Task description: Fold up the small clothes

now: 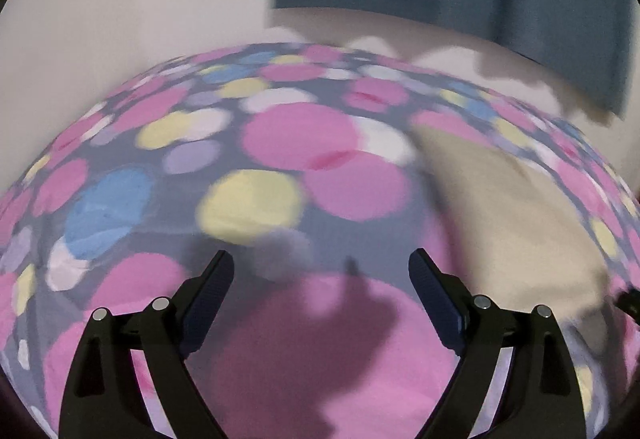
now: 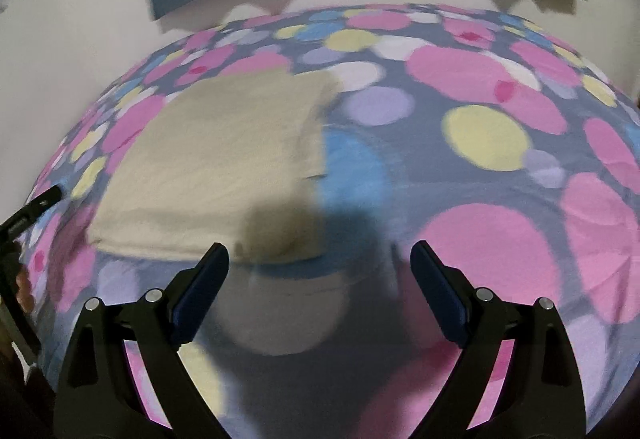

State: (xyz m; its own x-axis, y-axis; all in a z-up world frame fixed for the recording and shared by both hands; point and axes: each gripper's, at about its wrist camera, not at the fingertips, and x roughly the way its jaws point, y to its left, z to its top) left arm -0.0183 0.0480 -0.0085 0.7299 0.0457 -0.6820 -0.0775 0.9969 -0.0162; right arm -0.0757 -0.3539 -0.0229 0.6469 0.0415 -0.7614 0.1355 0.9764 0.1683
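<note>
Black tongs point(image 2: 320, 259) gape above flat, rectangular beige cloth point(image 2: 216, 159).

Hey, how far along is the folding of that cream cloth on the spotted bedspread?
Looks done: the cream cloth lies flat as a neat rectangle on the spotted bedspread, though blur hides how many layers it has. In hand: nothing; the left tongs and right tongs are both open and empty. Left: no other garment is visible to fold.

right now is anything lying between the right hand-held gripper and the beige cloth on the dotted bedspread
Nothing visible does. The right hand-held gripper is open and empty, and the beige cloth lies flat just ahead and to its left on the dotted bedspread, with only bare bedspread between them.
</note>
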